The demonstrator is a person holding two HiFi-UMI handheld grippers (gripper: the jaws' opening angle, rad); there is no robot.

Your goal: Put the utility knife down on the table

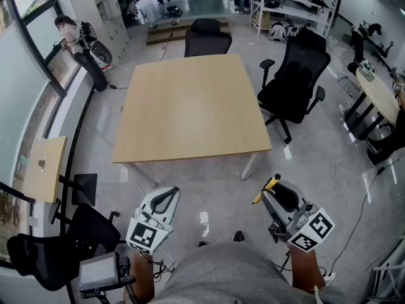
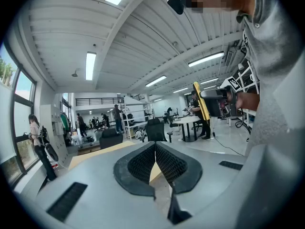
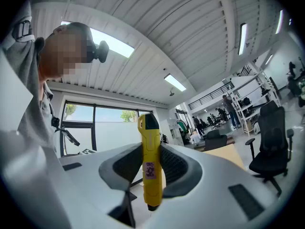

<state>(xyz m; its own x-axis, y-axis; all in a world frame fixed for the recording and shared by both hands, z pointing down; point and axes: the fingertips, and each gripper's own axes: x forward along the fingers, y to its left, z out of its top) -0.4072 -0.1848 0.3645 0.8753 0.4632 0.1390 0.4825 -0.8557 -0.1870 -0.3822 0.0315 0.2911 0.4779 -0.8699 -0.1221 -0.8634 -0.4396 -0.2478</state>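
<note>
A yellow utility knife (image 3: 150, 163) with a black tip stands upright between the jaws of my right gripper (image 3: 151, 165), which is shut on it. In the head view the right gripper (image 1: 271, 187) is low at the right, short of the wooden table (image 1: 190, 106), and the knife (image 1: 267, 187) sticks out of its front end. My left gripper (image 1: 169, 194) hangs low at the left, also short of the table. Its jaws (image 2: 155, 162) are shut with nothing between them. The knife (image 2: 201, 102) also shows at the right of the left gripper view.
Black office chairs stand at the table's far side (image 1: 207, 38) and right side (image 1: 294, 81). A small side desk (image 1: 44, 168) and a black stand (image 1: 95, 233) sit at the left. A person (image 1: 73, 37) stands far left by the windows. Grey floor lies between me and the table.
</note>
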